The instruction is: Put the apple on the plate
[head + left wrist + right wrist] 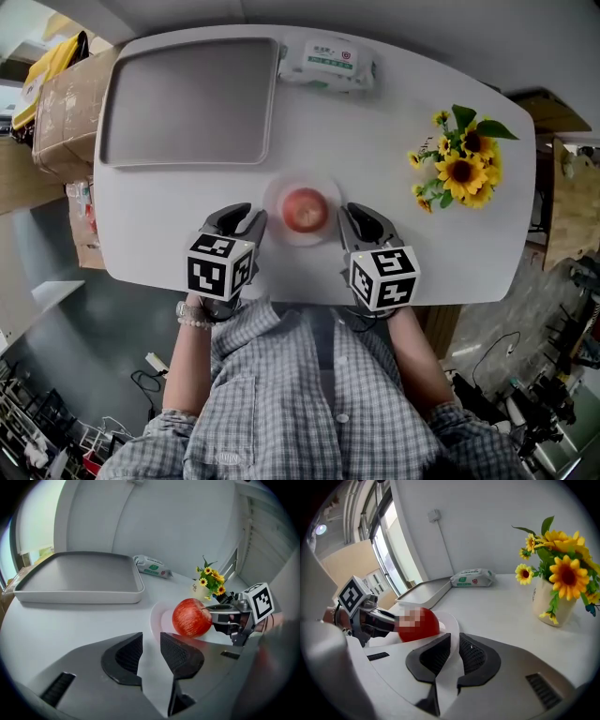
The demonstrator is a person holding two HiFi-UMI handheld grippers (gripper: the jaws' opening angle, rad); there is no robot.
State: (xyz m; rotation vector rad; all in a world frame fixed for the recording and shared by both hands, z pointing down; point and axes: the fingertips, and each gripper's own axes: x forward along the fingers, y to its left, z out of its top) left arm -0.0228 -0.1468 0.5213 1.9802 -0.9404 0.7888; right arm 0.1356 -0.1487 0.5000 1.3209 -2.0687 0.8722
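Your left hand-held gripper (242,220) and right hand-held gripper (364,221) both hold nothing, with jaws only a narrow gap apart. Between them the apple (305,208) sits on the plate (278,214), at the near tabletop (375,131) edge.

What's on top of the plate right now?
One red apple sits on the white plate, near its middle. Only the plate's rim shows around it; the part of the plate under the apple is covered.
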